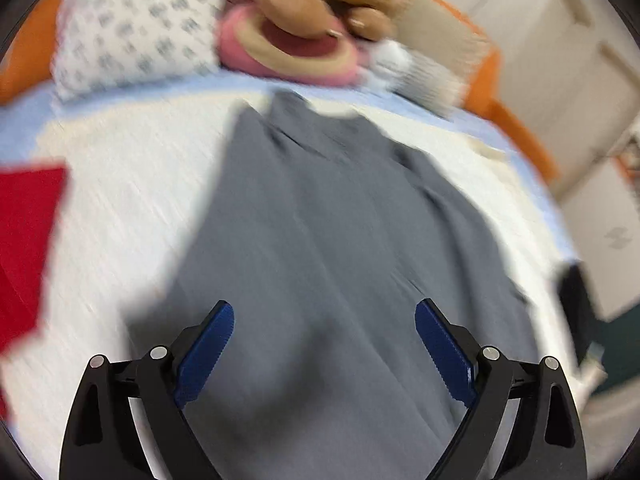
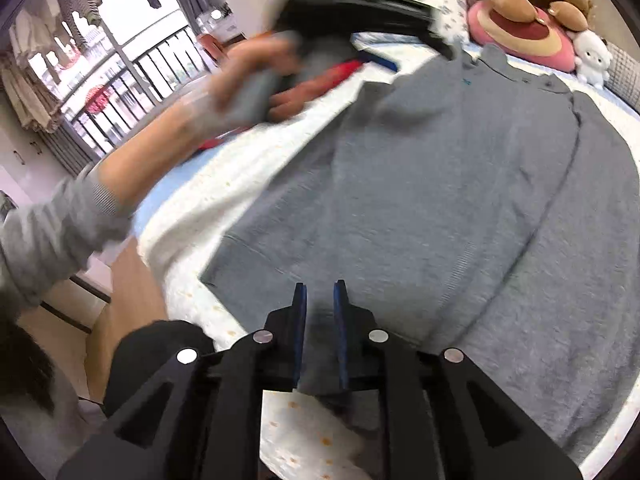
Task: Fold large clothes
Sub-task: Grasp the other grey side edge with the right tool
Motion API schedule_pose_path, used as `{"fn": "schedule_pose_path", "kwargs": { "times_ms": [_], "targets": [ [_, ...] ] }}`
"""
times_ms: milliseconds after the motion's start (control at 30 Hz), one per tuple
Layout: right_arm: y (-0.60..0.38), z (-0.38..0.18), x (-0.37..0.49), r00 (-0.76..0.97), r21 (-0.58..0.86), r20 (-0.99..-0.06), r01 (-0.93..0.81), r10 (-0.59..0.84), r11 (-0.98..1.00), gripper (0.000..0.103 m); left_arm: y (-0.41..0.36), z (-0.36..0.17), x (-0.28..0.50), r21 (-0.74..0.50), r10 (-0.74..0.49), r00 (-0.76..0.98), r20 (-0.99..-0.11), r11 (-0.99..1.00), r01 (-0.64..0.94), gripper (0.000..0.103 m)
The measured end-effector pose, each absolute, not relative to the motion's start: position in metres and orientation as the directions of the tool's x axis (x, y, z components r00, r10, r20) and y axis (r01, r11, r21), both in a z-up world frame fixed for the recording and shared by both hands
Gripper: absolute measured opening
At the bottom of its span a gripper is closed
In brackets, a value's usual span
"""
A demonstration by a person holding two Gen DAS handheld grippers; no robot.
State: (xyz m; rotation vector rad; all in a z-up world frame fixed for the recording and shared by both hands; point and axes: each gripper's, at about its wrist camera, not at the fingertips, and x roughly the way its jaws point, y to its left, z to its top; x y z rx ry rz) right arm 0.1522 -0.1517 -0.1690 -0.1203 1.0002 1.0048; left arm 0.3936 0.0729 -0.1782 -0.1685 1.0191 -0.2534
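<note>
Sweater, grey and collared, is lying spread on the white quilt of a bed, neck toward the pillow and the stuffed toys, hem nearest the person. Both sleeves look folded in over the body, so the lengthwise fold is probably what is coming.

The right gripper is sitting low at the hem with its jaws only slightly parted; grey cloth is showing in the gap, but whether the pads are pressing on it I cannot tell. If they are not biting, the hem is likely to slide out the moment that hand lifts, and the fold would come up lopsided. A pinch taking only the top layer would drag the tucked sleeve loose.

The left gripper is hanging above the lower middle of the sweater with its jaws spread wide and nothing between them. Its own view is smeared, so judging where it would land is hard; a hurried grab there risks bunching the fabric or catching the quilt along with it. A red cloth is lying just off to the side and could get swept in.

In the right wrist view, the person's left hand is wrapping the left tool's handle, forearm reaching across the bed, grey sleeve pushed back. Both tools are tilting steeply down toward the bed.
</note>
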Motion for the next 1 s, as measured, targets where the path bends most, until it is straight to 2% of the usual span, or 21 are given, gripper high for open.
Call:
{"fn": "schedule_pose_path", "kwargs": {
  "times_ms": [67,133,233,300,333,467,533,600,633,700,733,767,867,1000],
  "targets": [
    [-0.148,-0.171,0.147,0.167,0.336,-0.737,-0.751,0.655,0.569,0.028,0.076,-0.181,0.425,-0.252,-0.274,0.487,-0.829,0.961,0.113,0.093],
    [-0.142,-0.177,0.147,0.162,0.344,-0.735,-0.748,0.658,0.568,0.028,0.078,-0.186,0.453,-0.265,-0.275,0.479,-0.834,0.96,0.09,0.093],
    [-0.148,-0.176,0.152,0.163,0.351,-0.734,-0.74,0.66,0.574,0.028,0.084,-0.195,0.478,-0.4,-0.402,0.459,-0.792,0.91,0.107,0.093],
    [-0.15,-0.177,0.155,0.169,0.356,-0.73,-0.733,0.662,0.58,0.028,0.088,-0.204,0.493,-0.436,-0.422,0.457,-0.783,0.896,0.082,0.093],
    [-0.152,-0.178,0.158,0.169,0.36,-0.727,-0.73,0.665,0.58,0.028,0.09,-0.21,0.498,-0.434,-0.413,0.453,-0.79,0.899,0.062,0.093],
    [-0.149,-0.176,0.165,0.177,0.367,-0.716,-0.727,0.675,0.581,0.028,0.093,-0.25,0.517,-0.296,-0.273,0.418,-0.867,0.955,0.008,0.093],
    [-0.144,-0.17,0.168,0.185,0.365,-0.708,-0.731,0.682,0.577,0.028,0.088,-0.244,0.512,-0.274,-0.265,0.427,-0.865,0.961,0.041,0.094],
    [-0.137,-0.162,0.168,0.189,0.362,-0.698,-0.739,0.69,0.568,0.029,0.089,-0.234,0.506,-0.311,-0.307,0.423,-0.853,0.949,0.062,0.094],
    [-0.129,-0.158,0.168,0.186,0.355,-0.697,-0.75,0.692,0.558,0.034,0.094,-0.227,0.503,-0.331,-0.325,0.422,-0.846,0.942,0.061,0.094],
    [-0.114,-0.152,0.166,0.184,0.332,-0.698,-0.773,0.692,0.54,0.051,0.106,-0.211,0.494,-0.364,-0.35,0.434,-0.83,0.93,0.054,0.094],
    [-0.102,-0.151,0.163,0.164,0.327,-0.704,-0.79,0.691,0.519,0.07,0.108,-0.205,0.49,-0.371,-0.355,0.441,-0.824,0.927,0.053,0.094],
    [-0.085,-0.152,0.161,0.115,0.331,-0.718,-0.811,0.686,0.483,0.074,0.114,-0.194,0.484,-0.372,-0.35,0.456,-0.818,0.927,0.044,0.094],
    [-0.041,-0.165,0.158,0.051,0.316,-0.778,-0.831,0.627,0.459,0.073,0.129,-0.178,0.472,-0.388,-0.353,0.472,-0.808,0.921,0.024,0.094],
    [0.014,-0.186,0.149,0.048,0.242,-0.859,-0.839,0.51,0.487,0.073,0.152,-0.166,0.438,-0.434,-0.382,0.489,-0.784,0.901,0.008,0.094]
  ]
}}
